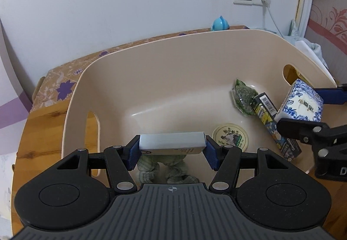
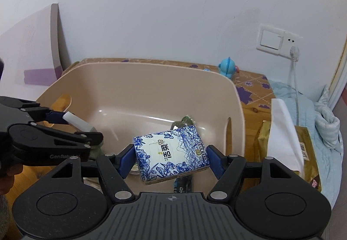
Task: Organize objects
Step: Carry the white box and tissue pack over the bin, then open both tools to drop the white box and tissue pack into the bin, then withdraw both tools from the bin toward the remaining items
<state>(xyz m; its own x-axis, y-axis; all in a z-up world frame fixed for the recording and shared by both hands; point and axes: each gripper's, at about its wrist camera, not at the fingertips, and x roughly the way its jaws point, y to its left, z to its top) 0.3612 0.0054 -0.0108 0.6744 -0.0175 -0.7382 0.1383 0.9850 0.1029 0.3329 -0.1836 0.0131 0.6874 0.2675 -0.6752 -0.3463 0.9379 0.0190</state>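
The left hand-held gripper point(image 1: 172, 150) is clamped on a white box point(image 1: 172, 143) by its two ends, hanging over the near side of the beige plastic basin point(image 1: 151, 62). The right hand-held gripper point(image 2: 171, 158) pinches a blue-and-white tissue pack point(image 2: 171, 153) above the basin's right side. Neither is released yet. Already inside lie a round tin point(image 1: 230, 136), a cartoon-printed long box point(image 1: 276, 127), a green packet point(image 1: 244, 97) and grey-green knitted fabric point(image 1: 151, 169), so the job looks well advanced. The basin sits on the desk point(image 1: 43, 123); a blue toy point(image 2: 227, 66) stands behind it, and the tin and long box crowd the drop spots.
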